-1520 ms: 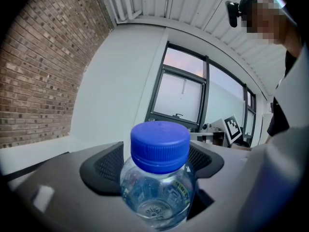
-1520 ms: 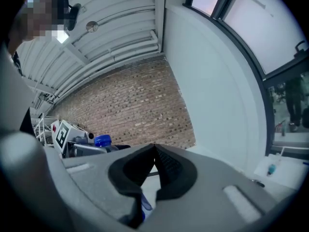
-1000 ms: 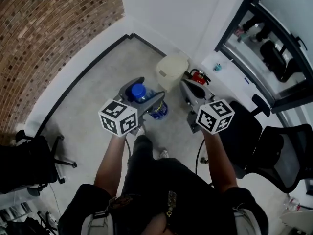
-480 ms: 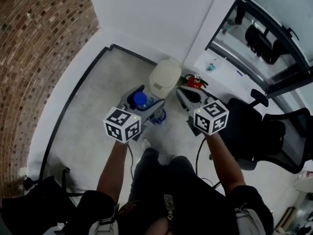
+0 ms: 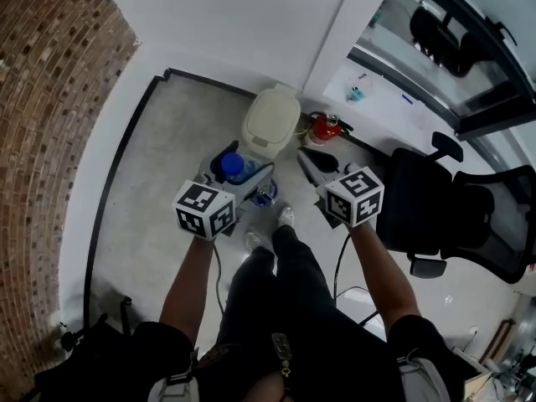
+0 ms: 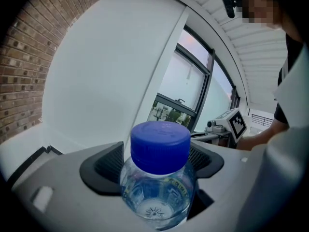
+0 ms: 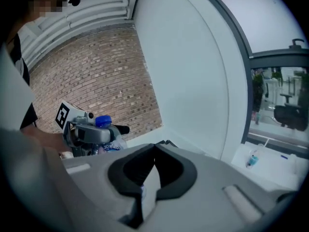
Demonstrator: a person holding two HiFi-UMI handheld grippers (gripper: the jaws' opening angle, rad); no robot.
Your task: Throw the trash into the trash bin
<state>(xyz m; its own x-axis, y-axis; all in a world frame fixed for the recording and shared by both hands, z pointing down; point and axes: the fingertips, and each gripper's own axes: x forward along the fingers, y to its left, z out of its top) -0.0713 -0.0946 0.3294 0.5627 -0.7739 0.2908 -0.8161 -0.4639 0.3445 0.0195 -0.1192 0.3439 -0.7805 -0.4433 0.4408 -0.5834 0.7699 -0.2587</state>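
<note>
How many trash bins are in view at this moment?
1. The trash bin stands on the floor by the white wall, just ahead of the bottle in the left hand-held gripper, with a fire extinguisher beside it. None other shows.

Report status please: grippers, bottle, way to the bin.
Left gripper shut on bottle, cap up. Right gripper shut, empty. Bin ahead at the wall, lid down; extinguisher beside it.
</note>
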